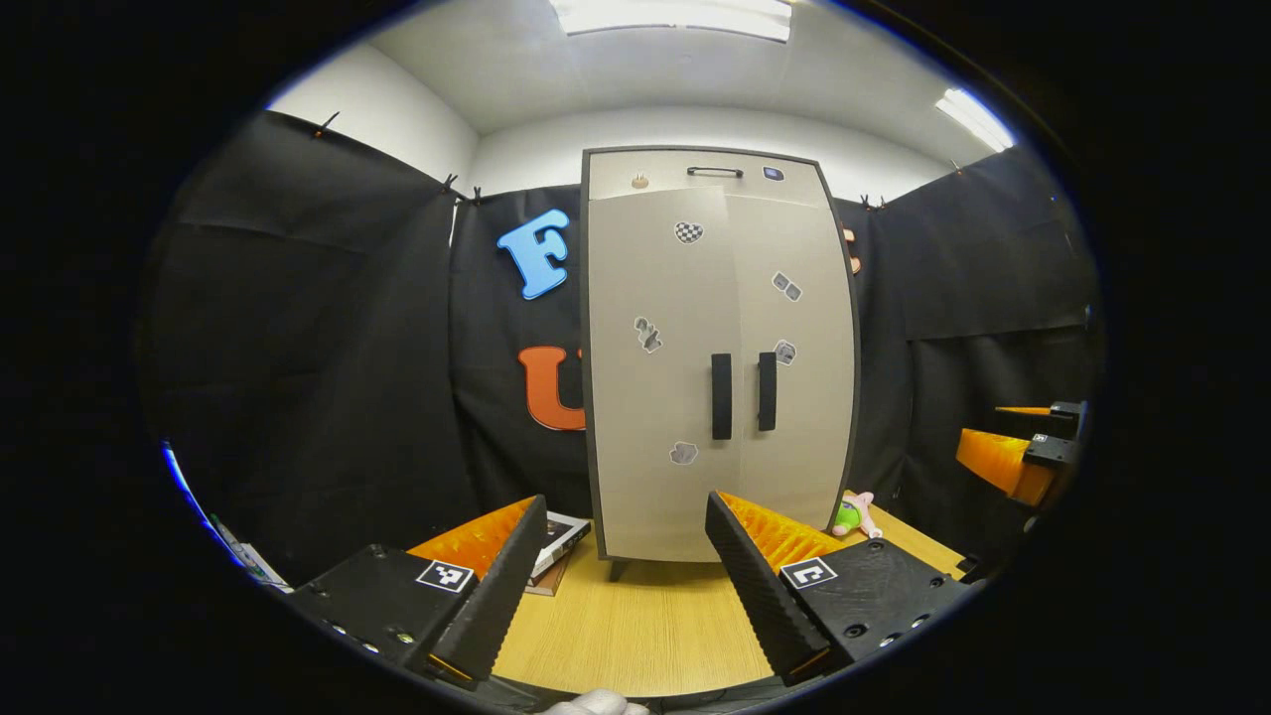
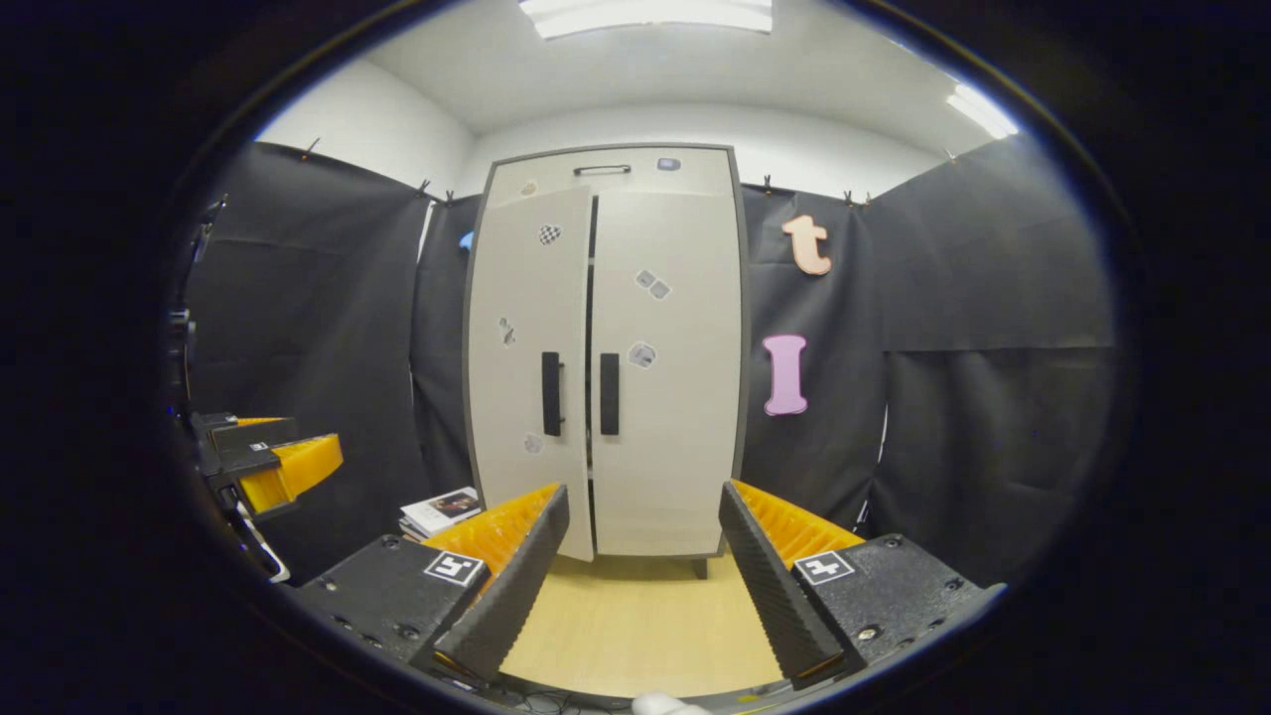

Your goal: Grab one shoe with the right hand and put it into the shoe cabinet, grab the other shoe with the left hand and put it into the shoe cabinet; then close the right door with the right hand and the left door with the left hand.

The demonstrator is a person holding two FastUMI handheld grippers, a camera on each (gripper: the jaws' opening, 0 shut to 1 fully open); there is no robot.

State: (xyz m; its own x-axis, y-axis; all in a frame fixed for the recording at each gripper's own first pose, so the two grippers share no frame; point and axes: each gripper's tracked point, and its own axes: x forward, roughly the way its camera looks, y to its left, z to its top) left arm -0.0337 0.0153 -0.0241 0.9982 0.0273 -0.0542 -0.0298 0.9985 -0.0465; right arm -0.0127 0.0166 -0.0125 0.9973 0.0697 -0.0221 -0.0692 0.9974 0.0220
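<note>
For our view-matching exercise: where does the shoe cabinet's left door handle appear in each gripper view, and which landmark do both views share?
Left gripper view: the left door handle sits right of centre, left one of two dark vertical bars.
Right gripper view: the left door handle sits left of centre, on the slightly ajar left door.
Shared landmark: the checkered sticker high on that door.

Both left gripper [image 1: 624, 586] and right gripper [image 2: 635, 586] jaws spread, empty.
</note>
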